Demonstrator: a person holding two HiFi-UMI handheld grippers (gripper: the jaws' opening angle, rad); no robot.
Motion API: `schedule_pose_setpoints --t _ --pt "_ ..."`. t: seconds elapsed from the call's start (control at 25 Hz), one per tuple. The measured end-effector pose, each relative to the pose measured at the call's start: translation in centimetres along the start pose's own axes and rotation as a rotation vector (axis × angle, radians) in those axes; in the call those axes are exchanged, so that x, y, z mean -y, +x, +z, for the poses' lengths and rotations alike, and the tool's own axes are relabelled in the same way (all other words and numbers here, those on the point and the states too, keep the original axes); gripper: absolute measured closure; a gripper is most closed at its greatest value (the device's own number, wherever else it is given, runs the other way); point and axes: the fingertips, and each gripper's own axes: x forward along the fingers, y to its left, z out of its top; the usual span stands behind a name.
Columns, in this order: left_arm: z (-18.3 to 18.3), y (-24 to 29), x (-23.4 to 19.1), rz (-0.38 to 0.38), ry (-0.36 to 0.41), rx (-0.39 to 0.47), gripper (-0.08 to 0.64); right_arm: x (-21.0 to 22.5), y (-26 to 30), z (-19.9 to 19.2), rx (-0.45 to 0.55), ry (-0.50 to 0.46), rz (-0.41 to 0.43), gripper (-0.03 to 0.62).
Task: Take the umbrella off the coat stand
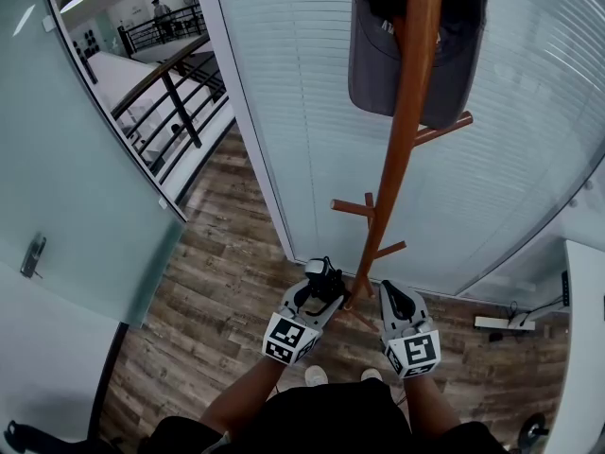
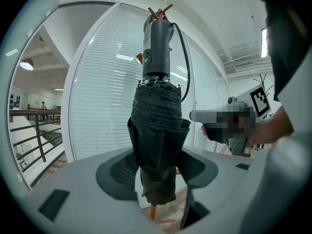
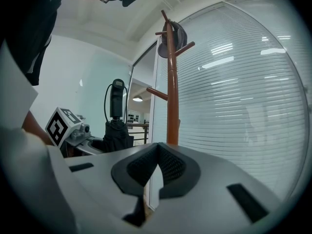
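A folded black umbrella [image 2: 157, 130] stands upright between the pads of my left gripper [image 2: 156, 172], which is shut on its cloth. Its grey handle [image 2: 157, 48] points up, with a wrist cord looping to the right. In the head view my left gripper [image 1: 326, 291] holds the umbrella [image 1: 323, 280] just left of the wooden coat stand [image 1: 402, 130], low by the pole. My right gripper [image 1: 392, 298] sits just right of the pole. In its own view the right gripper [image 3: 157, 167] is shut with nothing held, and the umbrella [image 3: 116, 130] shows to its left.
A dark cap [image 1: 373, 60] hangs at the top of the stand, with bare pegs [image 1: 352, 206] lower down. White blinds behind glass [image 1: 284, 83] stand behind it. A frosted glass door [image 1: 66, 216] is at the left and a railing [image 1: 180, 88] beyond. The floor is wood [image 1: 217, 291].
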Motion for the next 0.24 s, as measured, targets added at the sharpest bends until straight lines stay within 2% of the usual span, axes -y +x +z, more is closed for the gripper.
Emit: schedule_pose_setpoints --t 0.24 --pt "-0.44 0.11 0.20 -0.004 -0.002 -0.008 0.311 -0.30 0.10 0.02 -0.005 -0.009 0.002 0.589"
